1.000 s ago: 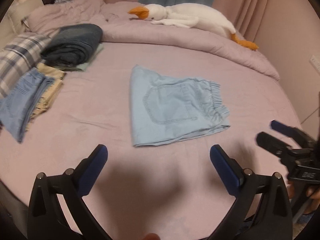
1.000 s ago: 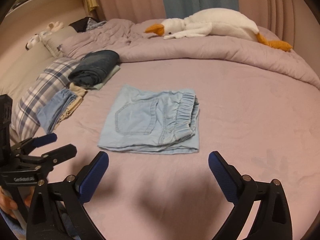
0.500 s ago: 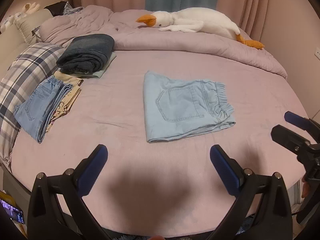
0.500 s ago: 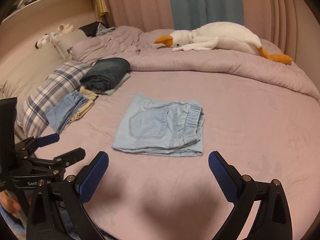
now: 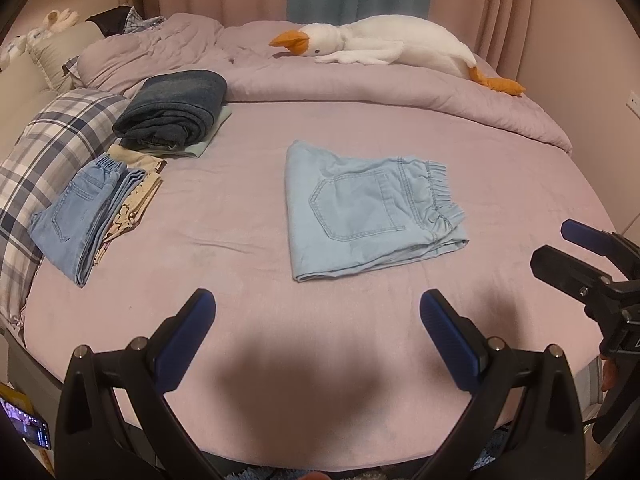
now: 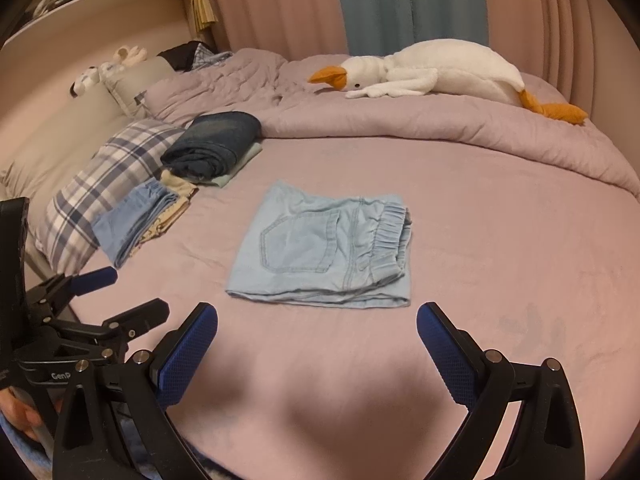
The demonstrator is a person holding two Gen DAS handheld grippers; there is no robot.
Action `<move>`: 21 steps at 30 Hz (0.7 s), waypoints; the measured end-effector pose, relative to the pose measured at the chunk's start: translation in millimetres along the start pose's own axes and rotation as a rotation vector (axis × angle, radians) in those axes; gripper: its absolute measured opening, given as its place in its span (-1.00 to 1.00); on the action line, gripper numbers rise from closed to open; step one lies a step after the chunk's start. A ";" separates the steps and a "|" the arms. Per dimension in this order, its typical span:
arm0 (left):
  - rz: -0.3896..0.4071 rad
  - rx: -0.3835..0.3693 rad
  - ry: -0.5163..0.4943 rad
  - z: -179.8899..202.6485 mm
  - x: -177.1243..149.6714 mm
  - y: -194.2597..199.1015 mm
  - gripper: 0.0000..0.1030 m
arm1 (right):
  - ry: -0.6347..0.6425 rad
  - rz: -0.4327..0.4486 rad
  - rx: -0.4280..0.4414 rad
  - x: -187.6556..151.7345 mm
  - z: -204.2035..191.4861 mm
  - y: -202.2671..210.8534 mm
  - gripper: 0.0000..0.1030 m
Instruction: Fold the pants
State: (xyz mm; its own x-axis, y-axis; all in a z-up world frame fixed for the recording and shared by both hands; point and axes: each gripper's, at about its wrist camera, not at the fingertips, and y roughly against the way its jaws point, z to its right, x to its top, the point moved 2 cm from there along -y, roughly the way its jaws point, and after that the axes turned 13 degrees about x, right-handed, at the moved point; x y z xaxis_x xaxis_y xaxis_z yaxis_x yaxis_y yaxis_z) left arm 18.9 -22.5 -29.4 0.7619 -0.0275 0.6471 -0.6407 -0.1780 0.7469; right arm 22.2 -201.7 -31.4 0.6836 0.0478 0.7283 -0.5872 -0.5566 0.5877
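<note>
Folding appears to be finished, judging by how the light-blue denim pants with an elastic waistband point(image 5: 368, 212) are laid: a compact, roughly square packet is seen flat near the middle of the mauve-sheeted bed point(image 5: 248, 288), one back pocket turned up and the gathered waistband at the right edge. No loose leg is seen trailing out of the packet, though the lower layers are slightly offset along the near edge. The left hand-held gripper point(image 5: 318, 320) is held above the near part of the bed with its blue-padded fingers spread wide and nothing between them; the right hand-held gripper point(image 6: 318, 332) is likewise held wide apart and empty, well short of the pants. Each tool is caught in the other's view at the frame edge. Along the left side of the bed, other folded garments are seen: a dark-blue rolled pair of jeans point(image 5: 172, 114) on a pale-green item, and a mid-blue denim stack point(image 5: 80, 216) beside a plaid blue-and-white pillow point(image 5: 44, 152). What may be left, as a guess, is only a light squaring of the edges or a transfer of the packet to those stacks.
</note>
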 end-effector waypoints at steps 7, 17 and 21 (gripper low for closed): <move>-0.001 -0.001 0.000 1.2 0.2 0.6 0.99 | 0.004 -0.001 -0.003 0.2 -2.3 -0.5 0.93; 0.000 0.001 0.000 1.5 0.6 0.3 0.99 | 0.008 -0.006 0.004 1.8 -2.8 -2.8 0.93; 0.001 0.001 -0.002 1.3 0.5 0.1 0.99 | 0.006 -0.004 0.003 1.9 -2.7 -3.2 0.93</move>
State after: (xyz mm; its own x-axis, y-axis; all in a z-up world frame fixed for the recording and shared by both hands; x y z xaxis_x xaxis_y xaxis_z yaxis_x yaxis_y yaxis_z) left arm 19.3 -23.8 -29.2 0.7616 -0.0294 0.6474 -0.6412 -0.1794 0.7461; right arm 24.2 -197.7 -30.9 0.6833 0.0551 0.7281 -0.5830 -0.5592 0.5894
